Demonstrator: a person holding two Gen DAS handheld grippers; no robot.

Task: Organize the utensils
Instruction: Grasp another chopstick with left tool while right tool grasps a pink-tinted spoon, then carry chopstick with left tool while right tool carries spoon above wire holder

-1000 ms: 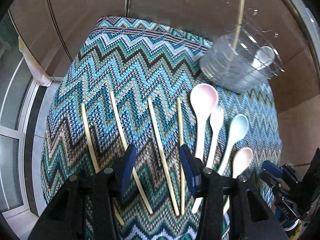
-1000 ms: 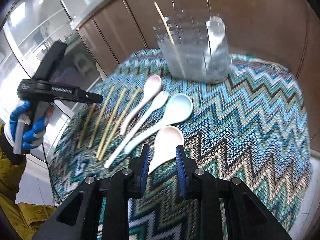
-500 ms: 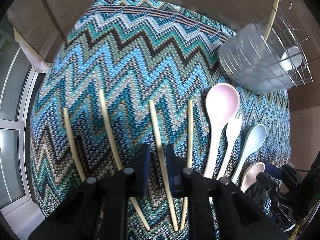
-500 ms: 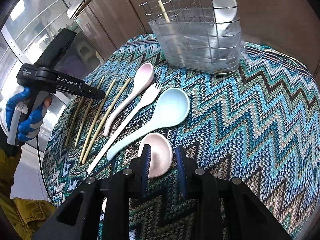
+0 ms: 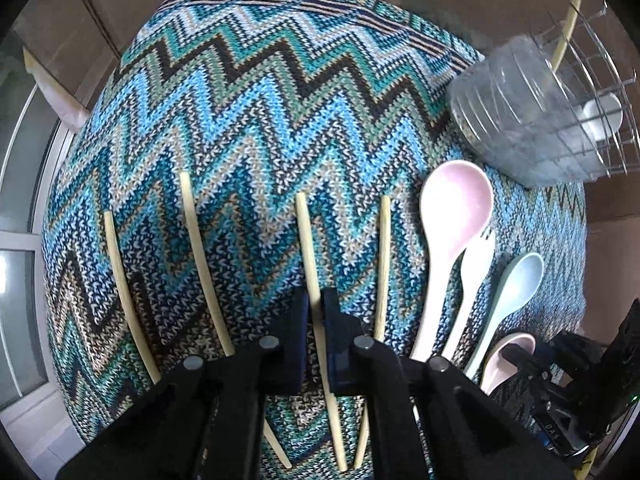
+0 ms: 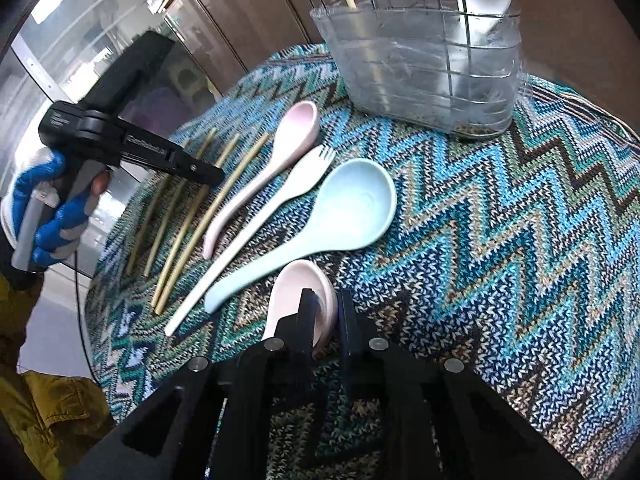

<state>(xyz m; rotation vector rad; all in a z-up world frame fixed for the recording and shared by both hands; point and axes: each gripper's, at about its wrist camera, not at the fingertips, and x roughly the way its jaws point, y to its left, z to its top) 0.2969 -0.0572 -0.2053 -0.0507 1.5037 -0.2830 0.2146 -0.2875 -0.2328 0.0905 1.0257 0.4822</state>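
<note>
A thin, light, stiff chopstick (image 5: pixel 311 264) is clamped mid-length by the left gripper (image 5: pixel 315 312); the smooth pink spoon's (image 6: pixel 294 294) bowl rim is pinched by the right gripper (image 6: pixel 325 312).

Two close wrist views over the zigzag cloth (image 5: pixel 256 92), from opposite sides, sharing the utensil row.

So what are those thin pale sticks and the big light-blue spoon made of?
The thin pale-yellow chopsticks look like bamboo or wood: matte, straw-coloured, slightly bowed. The big light-blue spoon looks like matte plastic, possibly a wheat-straw composite: uniform pastel, soft sheen, smooth moulded bowl.
</note>
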